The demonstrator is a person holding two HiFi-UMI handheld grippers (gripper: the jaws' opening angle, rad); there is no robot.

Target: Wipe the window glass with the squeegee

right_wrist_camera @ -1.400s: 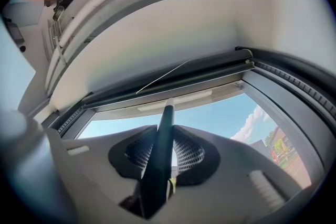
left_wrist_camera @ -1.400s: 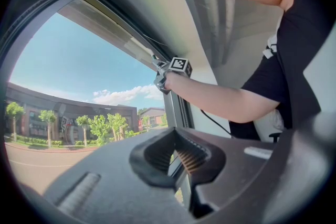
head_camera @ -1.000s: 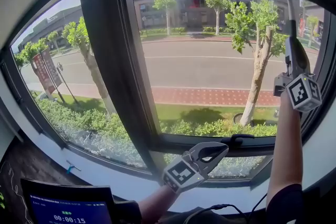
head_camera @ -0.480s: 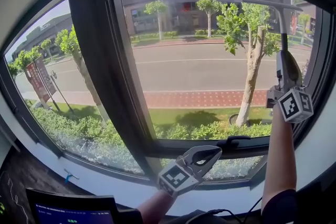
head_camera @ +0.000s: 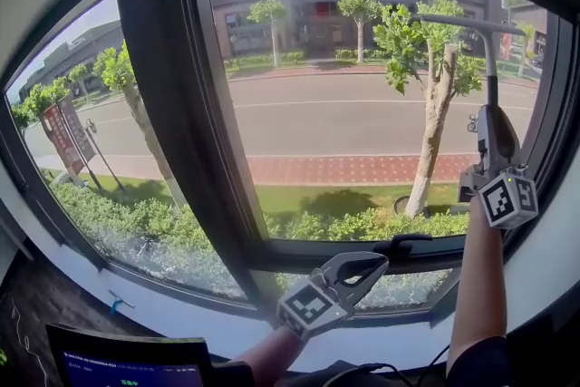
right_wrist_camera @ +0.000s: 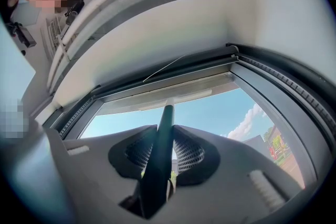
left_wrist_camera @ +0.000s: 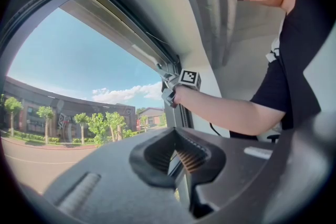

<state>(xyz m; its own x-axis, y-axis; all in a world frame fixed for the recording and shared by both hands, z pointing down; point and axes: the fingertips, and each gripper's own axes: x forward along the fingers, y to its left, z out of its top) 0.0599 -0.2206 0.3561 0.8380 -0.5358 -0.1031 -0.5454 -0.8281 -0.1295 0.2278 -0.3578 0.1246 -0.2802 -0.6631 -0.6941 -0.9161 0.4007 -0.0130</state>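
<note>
Sunlit street (head_camera: 317, 118) beyond window glass (head_camera: 272, 50). Squeegee (head_camera: 490, 59) at upper right, blade near pane top, handle clenched in right gripper (head_camera: 493, 118). Left gripper (head_camera: 376, 265) at lower centre, jaws closed, empty. Risks: thin handle twists in pads, blade lifts off glass, leaves streaks; blade end knocks window frame (head_camera: 163, 104).

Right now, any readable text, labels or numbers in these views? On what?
Nothing can be read.
Screen: a pale row of characters, too blurred and cut off by the picture's edge.
Red sign outside: lettering too small.
Shopfront across the road: too small.
Marker cubes: square patterns only, no letters.
</note>
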